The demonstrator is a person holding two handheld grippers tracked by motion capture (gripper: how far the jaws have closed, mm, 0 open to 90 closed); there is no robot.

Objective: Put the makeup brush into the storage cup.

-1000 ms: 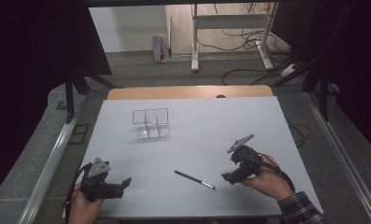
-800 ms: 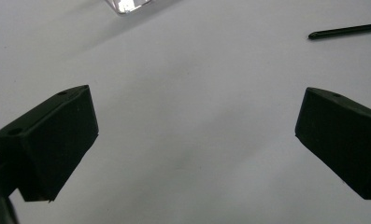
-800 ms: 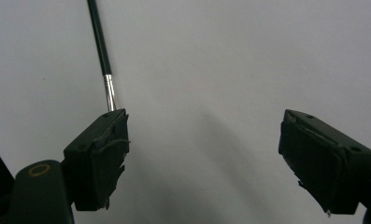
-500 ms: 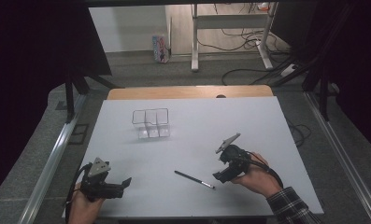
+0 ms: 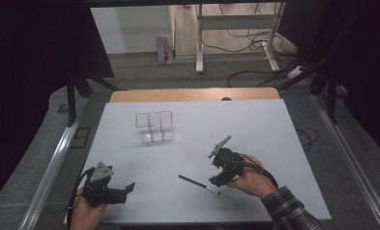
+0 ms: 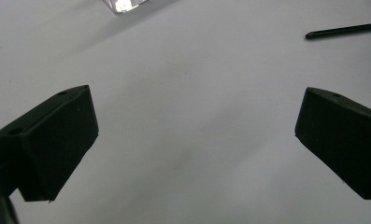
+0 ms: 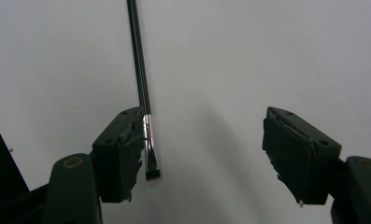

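A thin black brush (image 5: 197, 182) with a silver ferrule lies flat on the white table (image 5: 254, 129), near its front. My right gripper (image 5: 216, 180) hovers over the brush's right end. In the right gripper view the brush (image 7: 140, 70) runs up from beside the left jaw, its bristle tip between the jaws of the right gripper (image 7: 204, 149). Those jaws have just been closing and stand apart, the right pad well clear of the brush. My left gripper (image 5: 124, 189) rests open at the front left; the left gripper view has the gripper (image 6: 195, 140) over bare table and the brush (image 6: 344, 30) far off.
A clear plastic organizer (image 5: 154, 126) with three compartments stands toward the back left of the table; its corner (image 6: 124, 4) appears at the top of the left gripper view. A wooden strip (image 5: 192, 94) borders the far edge. Cables and desk legs lie on the floor beyond.
My right hand has slid left and slightly toward the front, bringing its gripper from the right of the brush to over its right end. The left gripper has stayed put.
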